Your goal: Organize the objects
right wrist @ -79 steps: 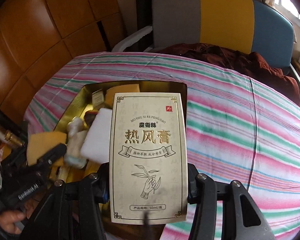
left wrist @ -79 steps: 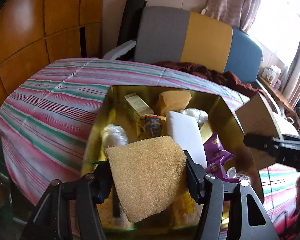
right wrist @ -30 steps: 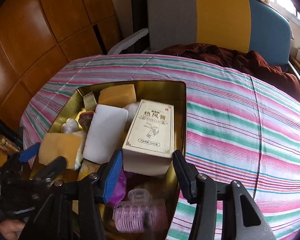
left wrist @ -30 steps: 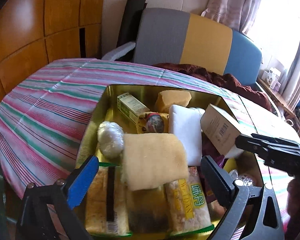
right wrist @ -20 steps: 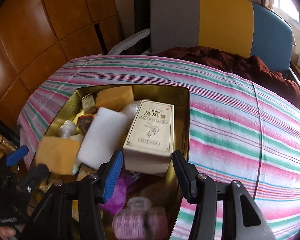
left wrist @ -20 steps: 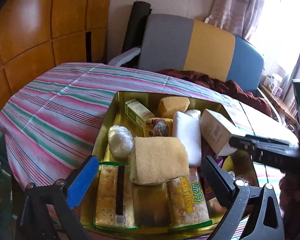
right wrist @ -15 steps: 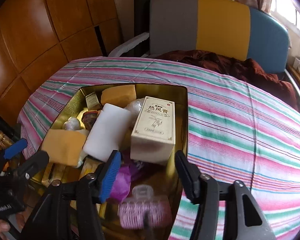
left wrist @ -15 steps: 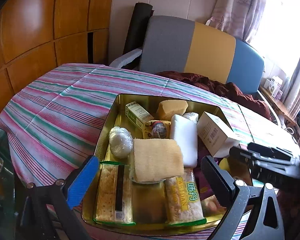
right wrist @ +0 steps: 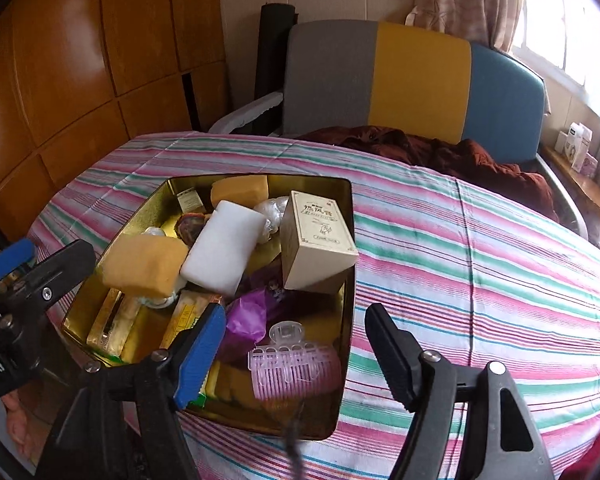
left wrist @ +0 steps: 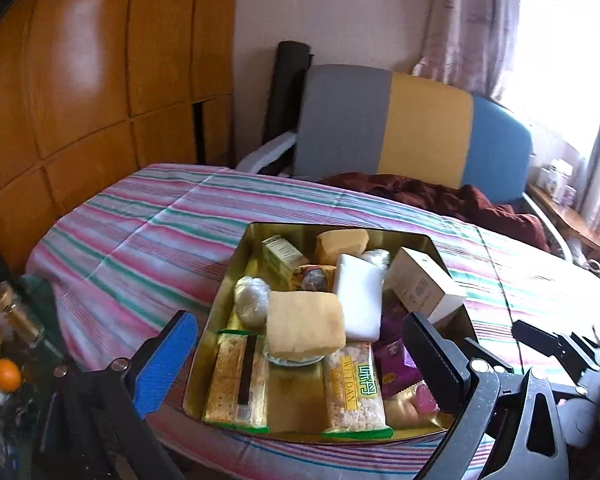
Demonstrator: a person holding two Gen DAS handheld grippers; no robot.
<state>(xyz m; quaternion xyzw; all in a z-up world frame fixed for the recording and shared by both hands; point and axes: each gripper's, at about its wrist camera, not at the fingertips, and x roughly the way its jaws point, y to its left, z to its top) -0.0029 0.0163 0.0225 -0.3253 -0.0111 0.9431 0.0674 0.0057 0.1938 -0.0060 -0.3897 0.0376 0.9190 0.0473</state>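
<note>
A gold tin [left wrist: 256, 229] [right wrist: 348, 216] sits on the striped tablecloth, full of items. A yellow sponge [left wrist: 305, 326] [right wrist: 142, 264] lies on top near the front. A cream ointment box [left wrist: 424, 286] [right wrist: 316, 236] leans on the tin's right wall. A white block [left wrist: 358, 300] [right wrist: 224, 250], cracker packs [left wrist: 236, 380], a purple wrapper [right wrist: 248, 320] and a pink hair roller [right wrist: 296, 368] also lie inside. My left gripper [left wrist: 300, 364] is open and empty, above the tin's near edge. My right gripper [right wrist: 296, 348] is open and empty, above the tin's near right corner.
A grey, yellow and blue chair [left wrist: 388, 128] [right wrist: 380, 84] with a dark red cloth [right wrist: 424, 148] stands behind the table. Wood panels [left wrist: 80, 80] line the left wall. A bottle [left wrist: 16, 312] and an orange [left wrist: 6, 374] sit low at the left.
Both grippers opened, leaving the sponge and the ointment box in the tin. Both have since drawn back and up from the tin, empty.
</note>
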